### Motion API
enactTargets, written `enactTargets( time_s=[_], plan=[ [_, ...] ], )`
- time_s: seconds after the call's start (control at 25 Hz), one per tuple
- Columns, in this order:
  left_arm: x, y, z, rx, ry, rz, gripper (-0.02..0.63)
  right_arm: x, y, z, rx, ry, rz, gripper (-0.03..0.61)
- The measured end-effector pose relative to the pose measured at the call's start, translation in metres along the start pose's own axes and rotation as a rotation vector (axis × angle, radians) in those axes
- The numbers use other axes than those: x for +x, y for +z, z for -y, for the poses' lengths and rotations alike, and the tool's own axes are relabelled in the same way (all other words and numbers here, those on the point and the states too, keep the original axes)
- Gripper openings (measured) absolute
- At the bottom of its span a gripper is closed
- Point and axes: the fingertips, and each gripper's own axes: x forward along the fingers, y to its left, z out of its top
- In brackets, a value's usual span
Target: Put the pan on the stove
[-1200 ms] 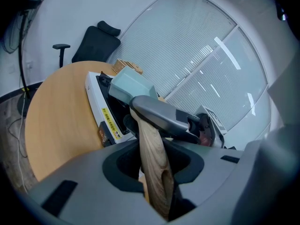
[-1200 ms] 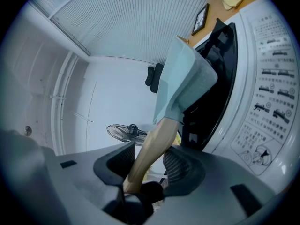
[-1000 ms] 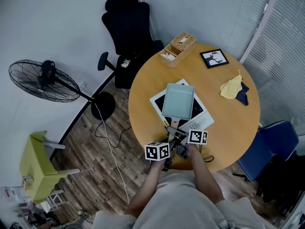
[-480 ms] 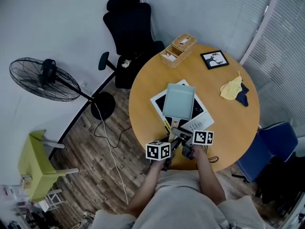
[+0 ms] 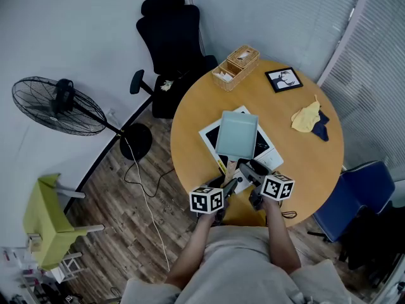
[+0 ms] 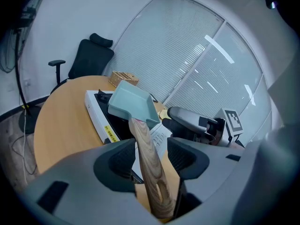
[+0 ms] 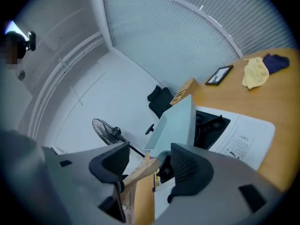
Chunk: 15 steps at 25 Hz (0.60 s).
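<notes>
**Pan on stove, handle liable to be snagged**

The pale teal square pan (image 5: 236, 133) is seen resting on the white-and-black stove (image 5: 266, 159) at the middle of the round wooden table (image 5: 304, 170). The jaws of the left tongs (image 6: 149, 156) and right tongs (image 7: 149, 161) have just been opened wide. The pan's wooden handle (image 6: 146, 146) lies ungripped between the left pair and close by the right pair. If either is withdrawn crookedly, the handle could be caught and the pan dragged nearer. The far wicker box (image 5: 236, 65) and the yellow cloth (image 5: 307, 116) at right lie well apart.
</notes>
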Motion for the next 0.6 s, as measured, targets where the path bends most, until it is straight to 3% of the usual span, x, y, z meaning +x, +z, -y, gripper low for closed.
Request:
enactTargets(
  time_s=[0.24, 0.4, 0.6],
  plan=[
    [-0.014, 0.021, -0.004, 0.079, 0.053, 0.081, 0.229, 0.000, 0.006, -0.007, -0.253, -0.078, -0.020, 0.267],
    [-0.023, 0.038, -0.002, 0.136, 0.077, 0.148, 0.229, 0.000, 0.007, -0.007, -0.307, -0.098, -0.026, 0.267],
    [-0.033, 0.052, 0.003, 0.295, 0.150, 0.207, 0.227, -0.004, 0.012, -0.005, -0.368, -0.142, -0.022, 0.265]
  ],
)
